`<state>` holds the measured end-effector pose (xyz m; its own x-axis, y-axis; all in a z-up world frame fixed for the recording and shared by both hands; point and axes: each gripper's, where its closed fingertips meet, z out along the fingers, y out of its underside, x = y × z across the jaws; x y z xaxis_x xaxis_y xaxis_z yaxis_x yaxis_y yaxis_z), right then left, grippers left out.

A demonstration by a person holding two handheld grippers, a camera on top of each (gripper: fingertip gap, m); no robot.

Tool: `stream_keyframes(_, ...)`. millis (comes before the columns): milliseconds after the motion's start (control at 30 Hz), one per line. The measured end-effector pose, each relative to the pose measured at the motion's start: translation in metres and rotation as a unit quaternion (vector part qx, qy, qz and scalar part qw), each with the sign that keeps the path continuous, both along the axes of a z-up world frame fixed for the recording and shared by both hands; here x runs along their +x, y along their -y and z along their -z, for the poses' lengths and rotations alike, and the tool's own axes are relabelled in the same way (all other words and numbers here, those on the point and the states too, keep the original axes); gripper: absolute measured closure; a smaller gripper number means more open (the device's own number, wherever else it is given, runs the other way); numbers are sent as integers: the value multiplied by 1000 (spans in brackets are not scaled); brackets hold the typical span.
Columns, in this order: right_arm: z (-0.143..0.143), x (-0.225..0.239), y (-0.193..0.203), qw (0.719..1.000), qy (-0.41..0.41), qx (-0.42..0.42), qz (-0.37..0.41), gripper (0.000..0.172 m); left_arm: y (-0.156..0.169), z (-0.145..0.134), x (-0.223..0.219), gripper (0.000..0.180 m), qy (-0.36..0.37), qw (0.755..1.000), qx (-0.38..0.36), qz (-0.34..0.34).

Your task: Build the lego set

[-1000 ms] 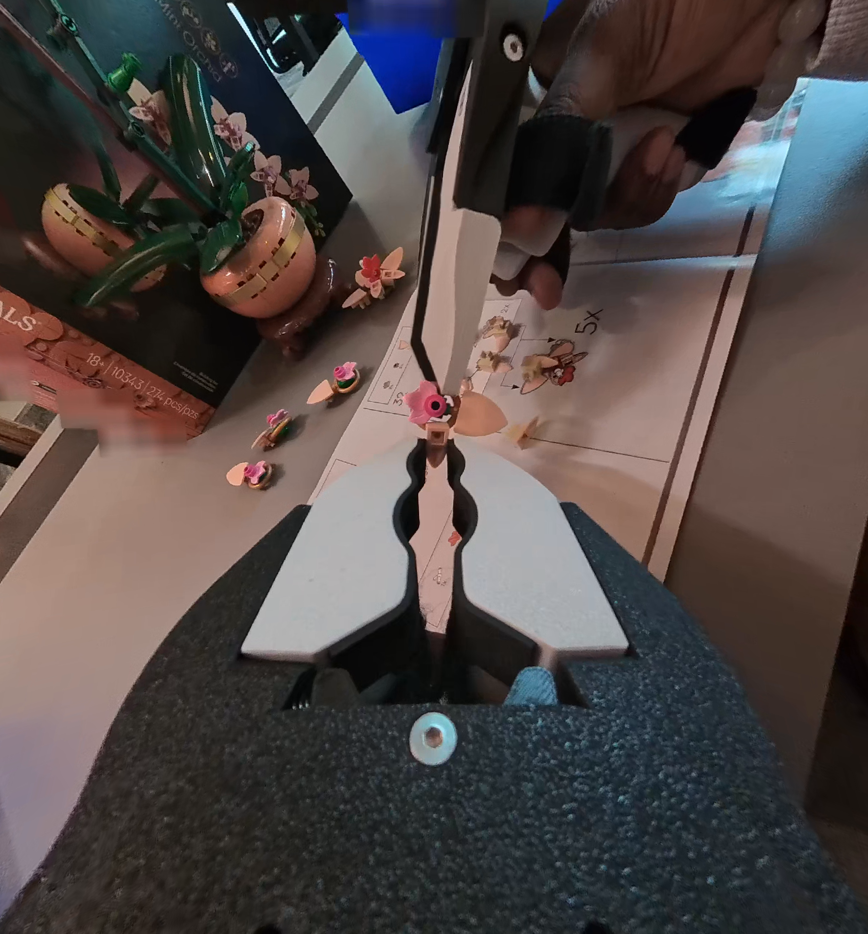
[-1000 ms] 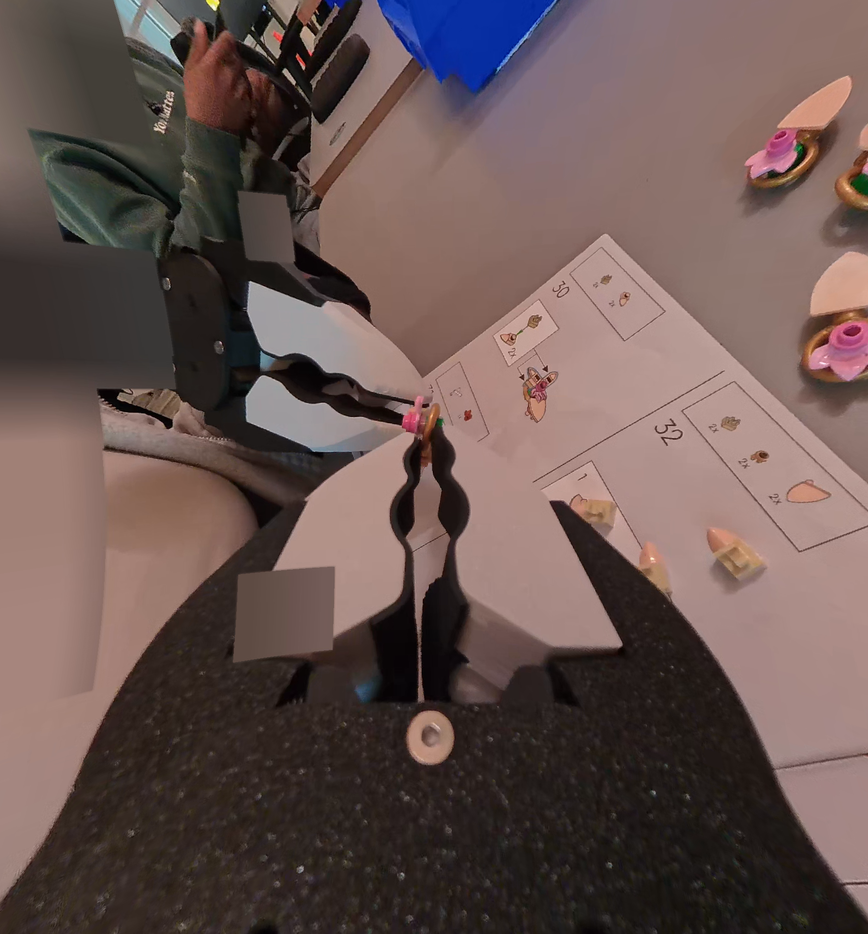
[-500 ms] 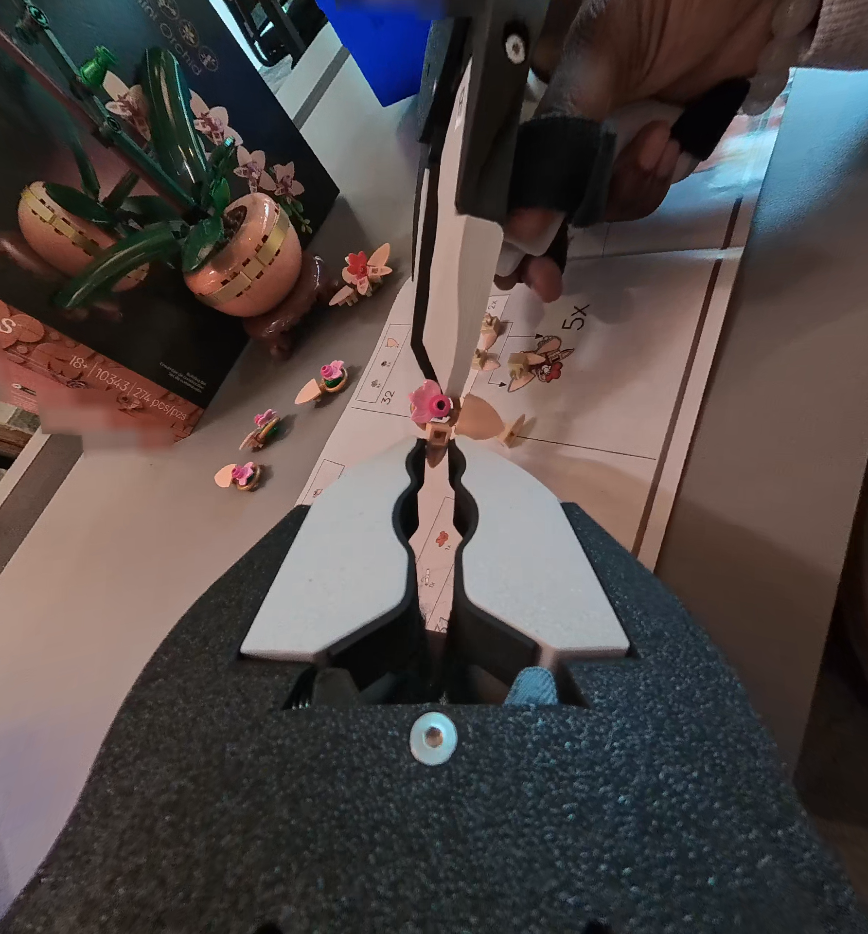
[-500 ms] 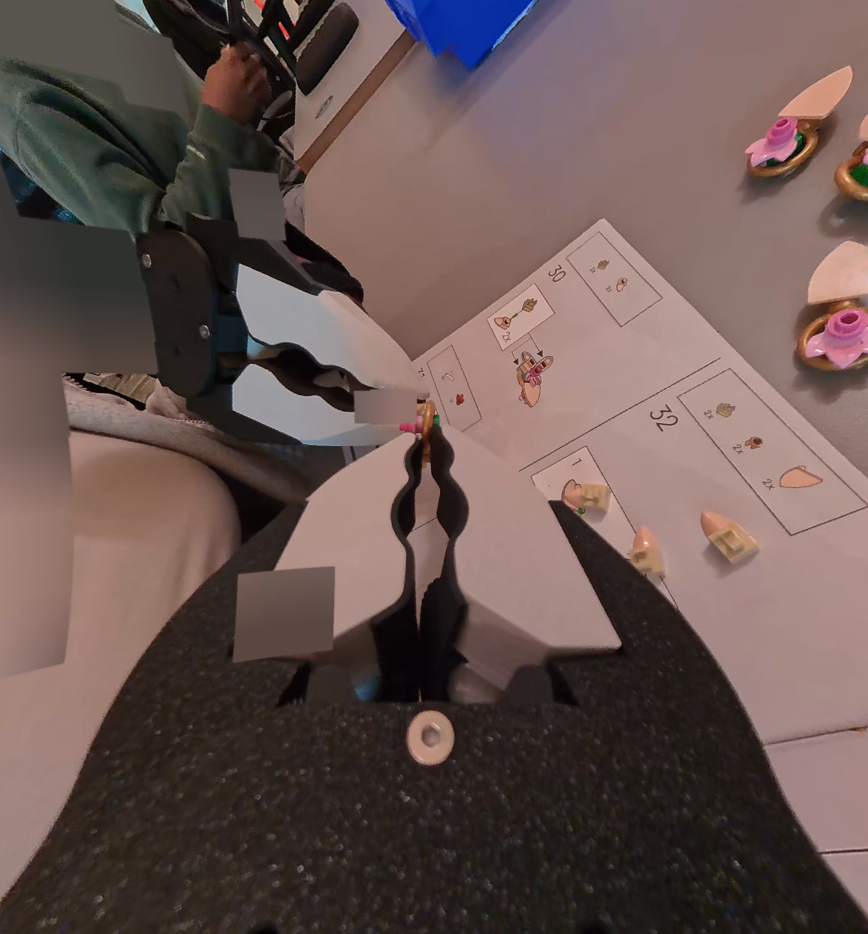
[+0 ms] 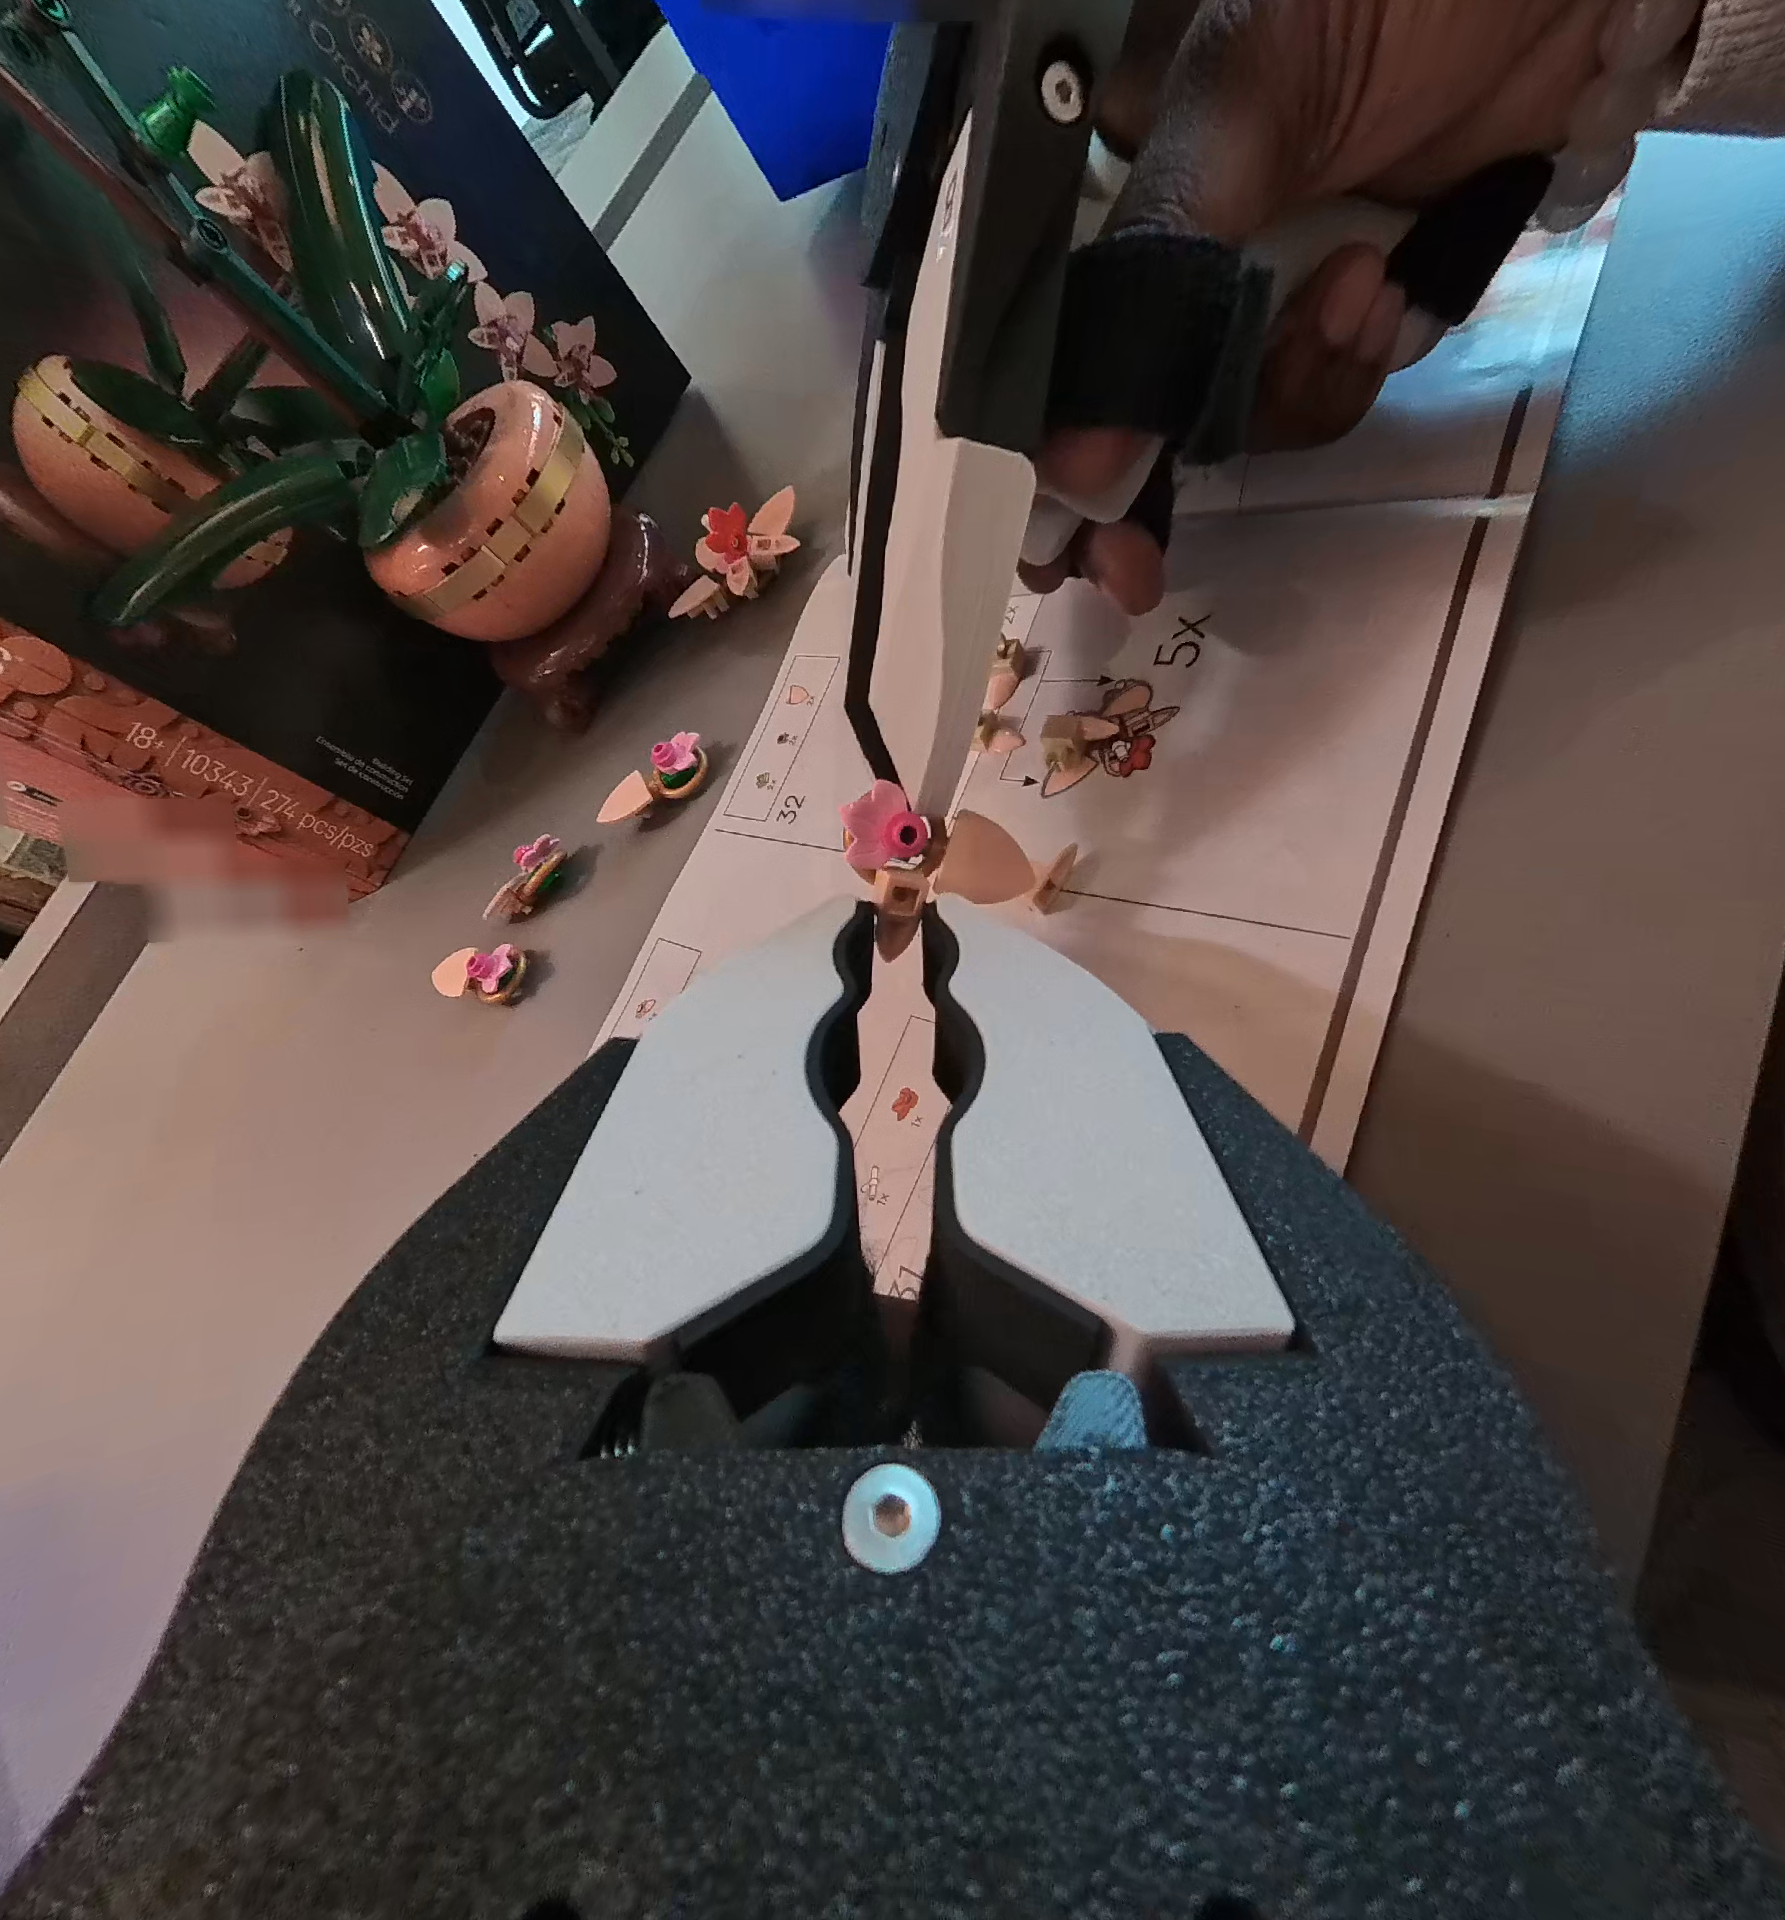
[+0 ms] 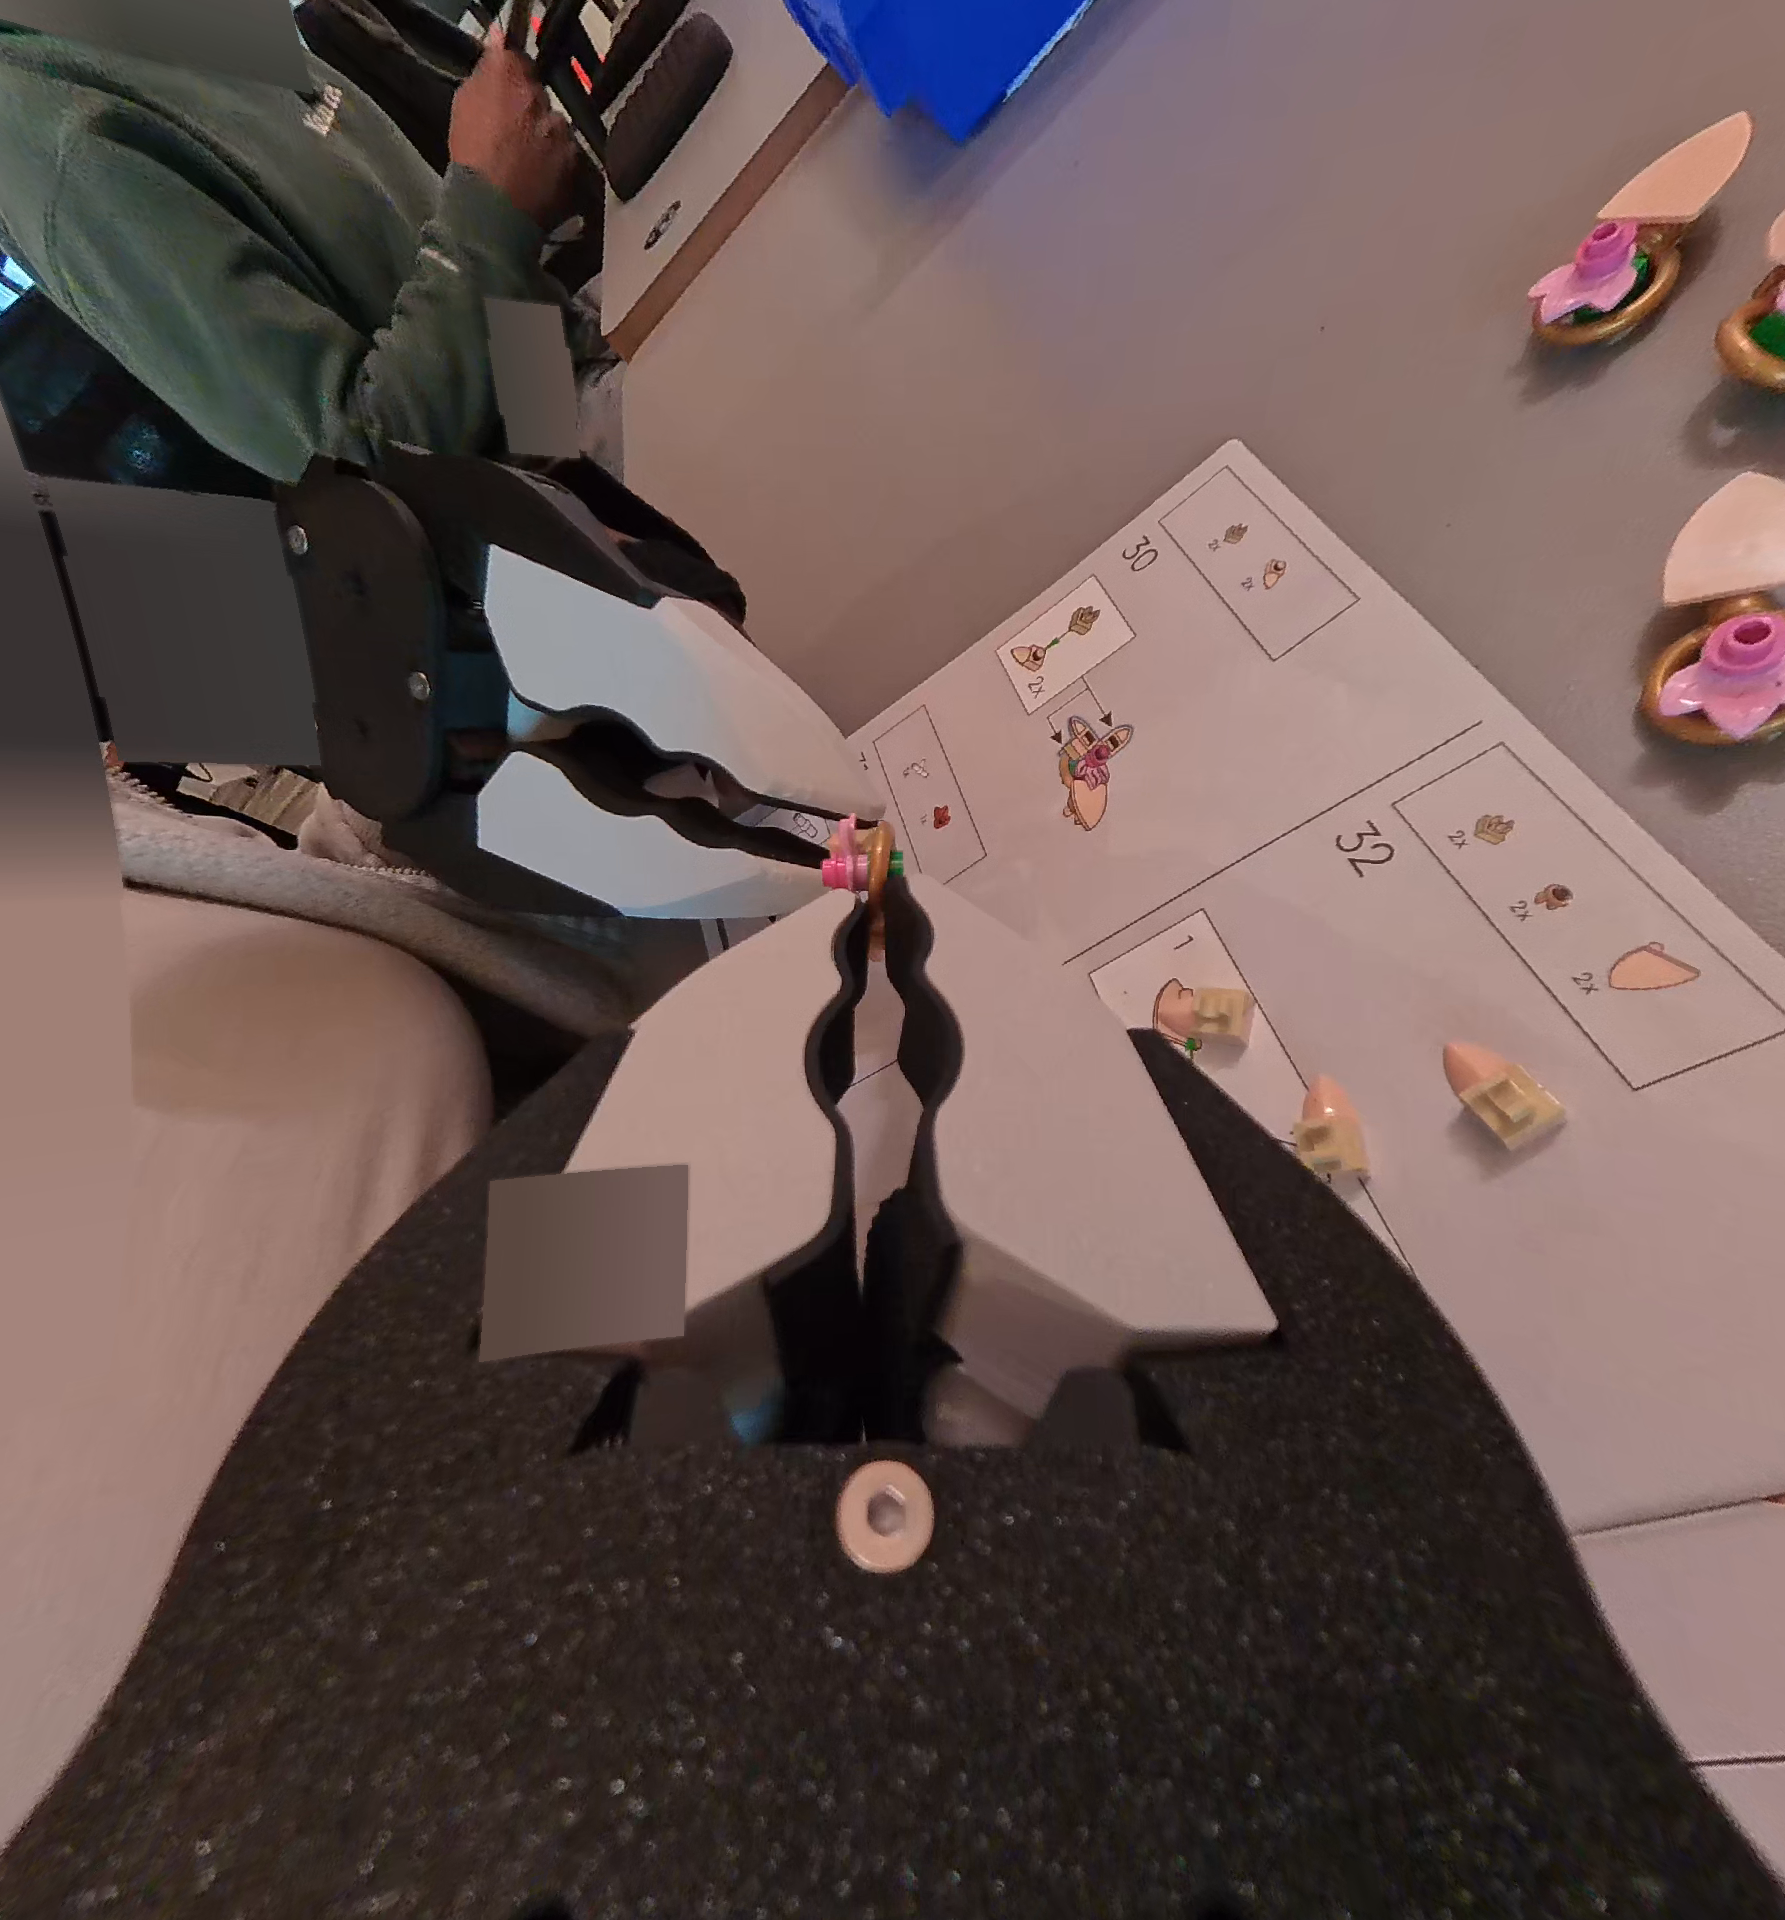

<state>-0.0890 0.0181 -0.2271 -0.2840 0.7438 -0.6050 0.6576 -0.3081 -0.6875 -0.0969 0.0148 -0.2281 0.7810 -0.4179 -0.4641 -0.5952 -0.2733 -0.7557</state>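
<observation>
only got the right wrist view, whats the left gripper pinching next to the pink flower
observer: A small tan piece with a square hole, clamped between the left gripper's fingertips just under the pink flower.
operator: anything else on that flower
observer: A wide pale petal sticks out beside the gold ring that the right gripper grips.
operator: whats further left
observer: A dark box picturing potted flowers, with a red-centred flower at its foot.
</observation>
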Motion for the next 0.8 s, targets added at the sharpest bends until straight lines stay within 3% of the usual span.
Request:
stream_keyframes(333, -2, 0, 0, 1000, -13, 6, 3, 170, 0, -1, 0, 172, 32, 999, -3, -7)
stream_keyframes(800, -17, -5, -2, 997, -78, 6, 27, 170, -1, -14, -3, 172, 171, 985, 4, -27)
